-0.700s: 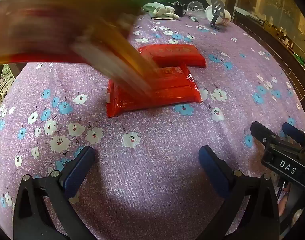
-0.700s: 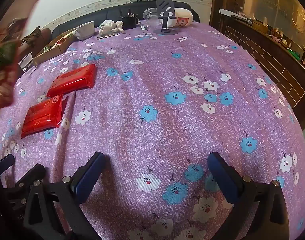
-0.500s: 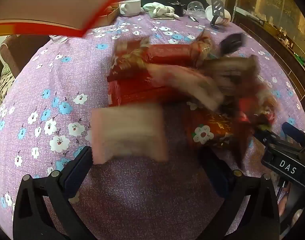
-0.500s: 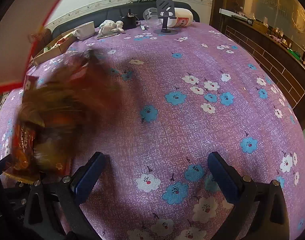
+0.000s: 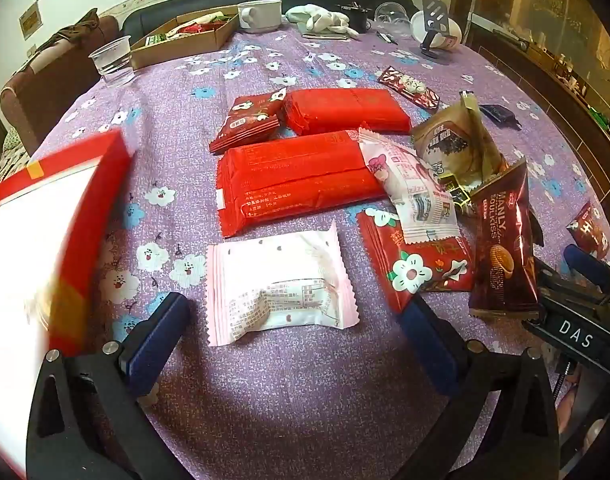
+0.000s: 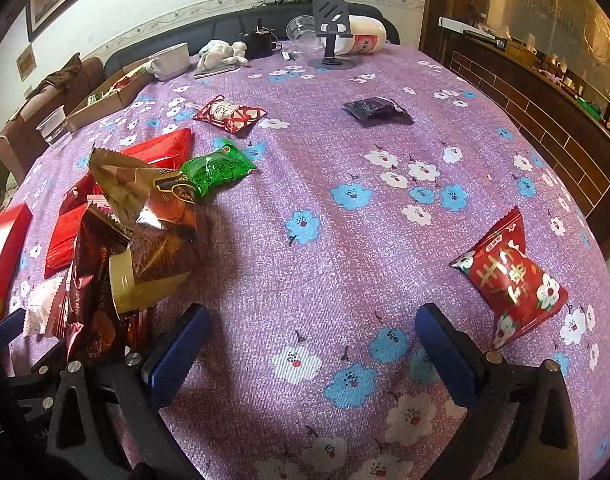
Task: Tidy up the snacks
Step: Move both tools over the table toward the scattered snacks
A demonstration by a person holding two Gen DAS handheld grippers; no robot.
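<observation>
Both jaws stand wide, your left gripper (image 5: 293, 328) and right gripper (image 6: 309, 344) empty. Your pink packet (image 5: 279, 282) lies between the left fingers; red packets (image 5: 297, 178) lie beyond it.

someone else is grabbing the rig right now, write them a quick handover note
Left tongs: open, empty, hanging over the pale pink packet.
Right tongs: open, empty, above bare tablecloth.
Snacks: loose on the table. Two long red packs and a heap of brown and red packets sit on the left side; a green packet, a dark packet and a red flowered packet lie apart on the right.
A red box, blurred, is at the left edge.
Done: nothing sorted yet.
Left: gather and arrange every packet.
</observation>
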